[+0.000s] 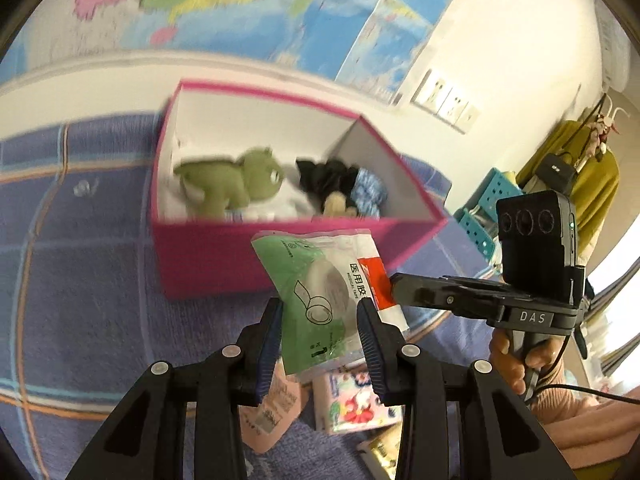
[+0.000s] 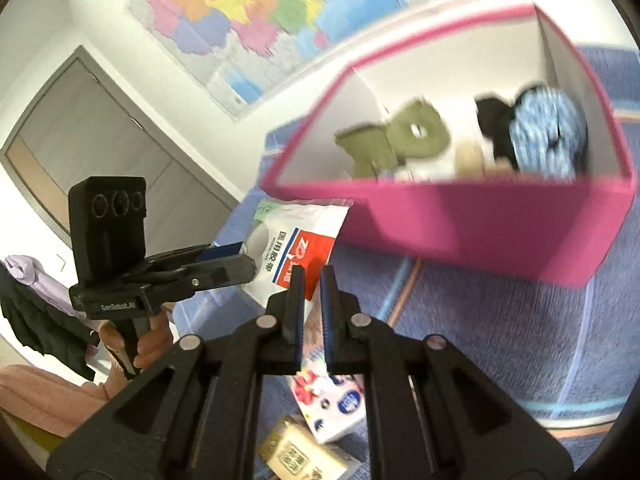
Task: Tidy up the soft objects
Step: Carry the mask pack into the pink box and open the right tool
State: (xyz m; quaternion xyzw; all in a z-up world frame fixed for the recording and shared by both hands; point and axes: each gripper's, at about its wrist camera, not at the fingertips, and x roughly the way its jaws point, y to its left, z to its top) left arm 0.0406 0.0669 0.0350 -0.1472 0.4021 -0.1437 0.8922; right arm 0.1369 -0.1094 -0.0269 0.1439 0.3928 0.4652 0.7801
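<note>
My left gripper (image 1: 322,308) is shut on a green and white packet of medical tape (image 1: 324,280) and holds it up in front of the pink box (image 1: 280,256). The packet also shows in the right wrist view (image 2: 296,240), with the left gripper (image 2: 224,264) clamped on it. The pink box (image 2: 480,232) holds a green plush toy (image 1: 236,184), a black plush toy (image 1: 328,176) and a blue patterned cloth (image 1: 372,192). My right gripper (image 2: 310,276) is nearly shut and empty, close to the packet's edge; in the left wrist view its tip (image 1: 394,286) touches the packet's red corner.
The box stands on a blue checked cover (image 1: 80,280). Below the grippers lie a flowered tissue pack (image 1: 352,404), a pink packet (image 1: 272,412) and a yellowish packet (image 2: 300,456). A map hangs on the wall (image 2: 240,8). A teal crate (image 1: 488,200) stands at the right.
</note>
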